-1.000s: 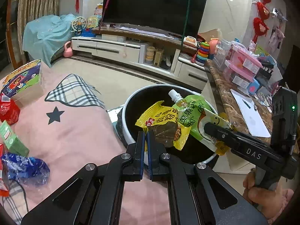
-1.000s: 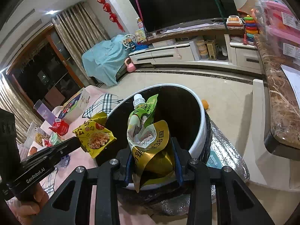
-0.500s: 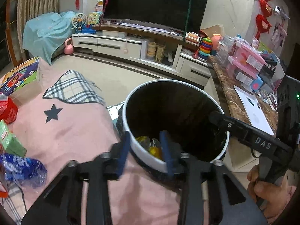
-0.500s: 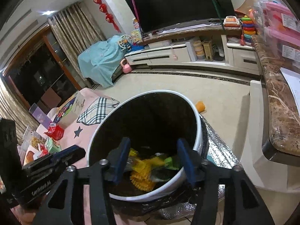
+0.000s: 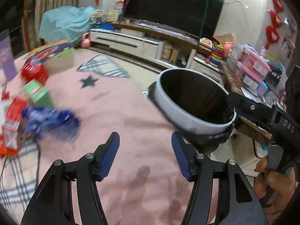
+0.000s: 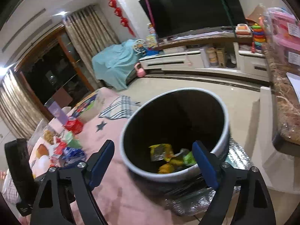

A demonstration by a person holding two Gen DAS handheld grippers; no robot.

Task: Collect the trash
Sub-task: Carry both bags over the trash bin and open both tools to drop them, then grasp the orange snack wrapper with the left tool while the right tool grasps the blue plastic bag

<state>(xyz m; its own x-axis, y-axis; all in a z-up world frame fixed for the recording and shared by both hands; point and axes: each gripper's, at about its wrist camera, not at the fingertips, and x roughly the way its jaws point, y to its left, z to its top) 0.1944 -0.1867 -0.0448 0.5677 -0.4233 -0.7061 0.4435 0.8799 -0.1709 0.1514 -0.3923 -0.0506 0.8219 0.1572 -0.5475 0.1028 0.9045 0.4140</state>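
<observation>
Now both grippers stand released, their jaws having just been opening with nothing between them. Left gripper (image 5: 145, 146) hovers over the pink worktop (image 5: 116, 112) beside the bin (image 6: 223, 136); right gripper (image 6: 152, 156) faces the bin, where wrappers (image 6: 163, 152) lie inside.

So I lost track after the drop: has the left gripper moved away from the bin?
Yes. The left gripper has swung left of the bin, over the pink cloth.

left wrist: rides the left gripper (image 5: 145, 151), tilted down, close over pink cloth (image 5: 116, 112), bin (image 5: 180, 112) ahead-right | right wrist: rides the right gripper (image 6: 152, 161), looks down into bin (image 6: 142, 170), close | shared: bin, pink cloth, TV (image 5: 174, 5), each view catches the other gripper
</observation>
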